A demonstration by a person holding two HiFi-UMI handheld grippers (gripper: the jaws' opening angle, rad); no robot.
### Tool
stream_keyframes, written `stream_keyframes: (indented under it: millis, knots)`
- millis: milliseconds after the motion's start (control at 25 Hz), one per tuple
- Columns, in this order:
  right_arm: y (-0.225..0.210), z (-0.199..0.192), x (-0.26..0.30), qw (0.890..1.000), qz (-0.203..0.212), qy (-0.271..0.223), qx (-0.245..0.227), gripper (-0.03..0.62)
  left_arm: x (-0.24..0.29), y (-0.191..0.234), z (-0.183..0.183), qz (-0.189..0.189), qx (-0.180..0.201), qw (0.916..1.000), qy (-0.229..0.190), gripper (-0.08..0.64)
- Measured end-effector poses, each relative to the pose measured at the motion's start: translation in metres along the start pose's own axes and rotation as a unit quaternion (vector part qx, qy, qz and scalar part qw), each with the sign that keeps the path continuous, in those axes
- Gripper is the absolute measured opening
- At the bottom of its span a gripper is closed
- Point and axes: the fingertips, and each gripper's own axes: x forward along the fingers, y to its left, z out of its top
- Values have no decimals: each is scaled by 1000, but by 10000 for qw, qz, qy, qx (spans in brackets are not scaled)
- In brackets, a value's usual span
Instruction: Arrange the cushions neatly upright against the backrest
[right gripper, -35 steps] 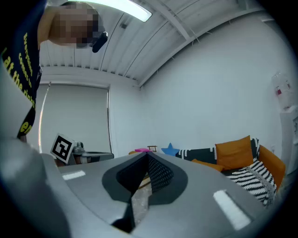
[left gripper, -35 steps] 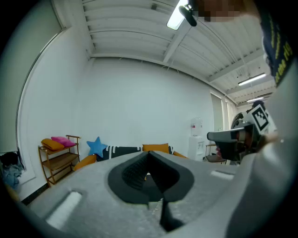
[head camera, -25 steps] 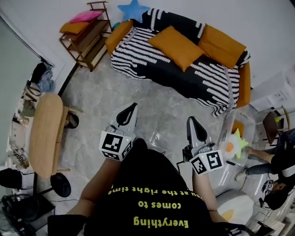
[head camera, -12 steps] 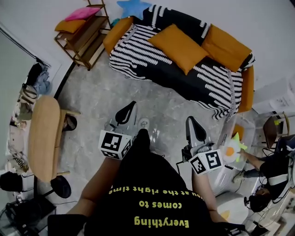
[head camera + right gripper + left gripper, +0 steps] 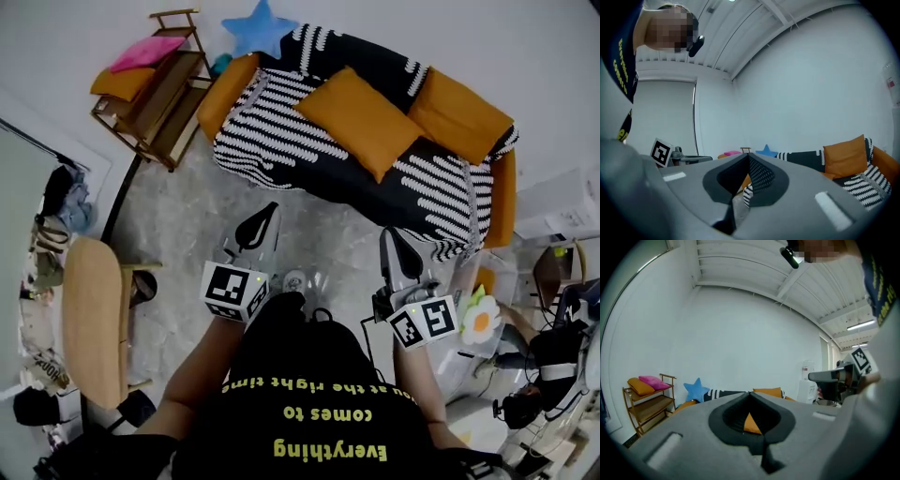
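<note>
Left gripper [image 5: 267, 217] and right gripper [image 5: 390, 242] are both clenched on nothing, well short of the sofa [image 5: 272, 141], where an orange cushion [image 5: 361, 120] lies flat on the seat; I'd approach, open wide, then grip its edge.

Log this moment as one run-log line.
position: short of sofa | left gripper: shut, empty | right gripper: shut, empty | middle cushion: flat on seat | right cushion: against backrest
</note>
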Motion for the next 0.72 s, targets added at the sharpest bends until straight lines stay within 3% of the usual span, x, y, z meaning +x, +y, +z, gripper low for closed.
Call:
stream_keyframes:
  millis: [360,720]
  knots:
    - [-26,-2,59,9996,-193,170,121,11,60,44,10,-177,17,9998,92,0]
    - [-86,2,139,9993,162,264,185,11,134,78,10,172,-89,9996,208,0]
